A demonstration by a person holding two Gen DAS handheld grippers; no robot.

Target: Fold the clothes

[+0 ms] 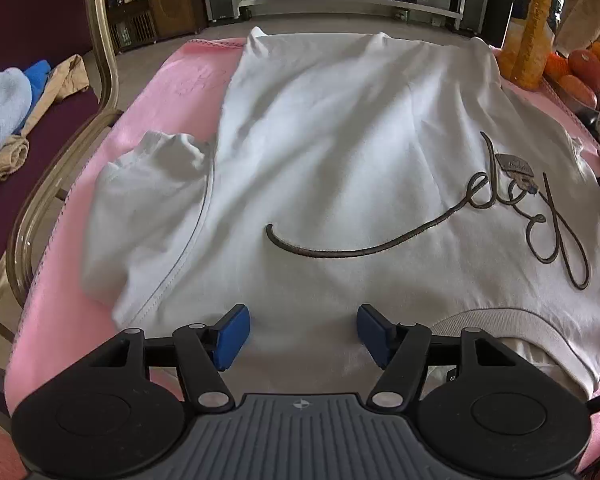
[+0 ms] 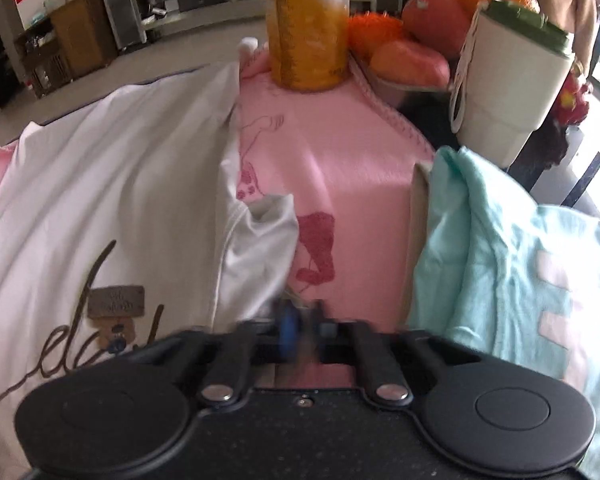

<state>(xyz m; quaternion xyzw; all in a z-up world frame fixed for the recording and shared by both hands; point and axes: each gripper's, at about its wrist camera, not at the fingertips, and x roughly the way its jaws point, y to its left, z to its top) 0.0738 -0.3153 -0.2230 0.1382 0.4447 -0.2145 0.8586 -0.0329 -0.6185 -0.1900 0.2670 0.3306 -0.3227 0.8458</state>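
Your left gripper [image 1: 302,334] hangs released over the white T-shirt [image 1: 320,152]; your right gripper [image 2: 304,324] looks clenched near the sleeve [image 2: 260,252]. Next, fold that sleeve inward.

White T-shirt [image 1: 340,168] with dark script lettering, spread flat, front up, both sleeves bunched, on pink blanket [image 1: 160,92].

Pink blanket [image 2: 340,152], fruit bowl [image 2: 408,60], white cup w/ green lid [image 2: 508,92], chair [image 1: 60,128]
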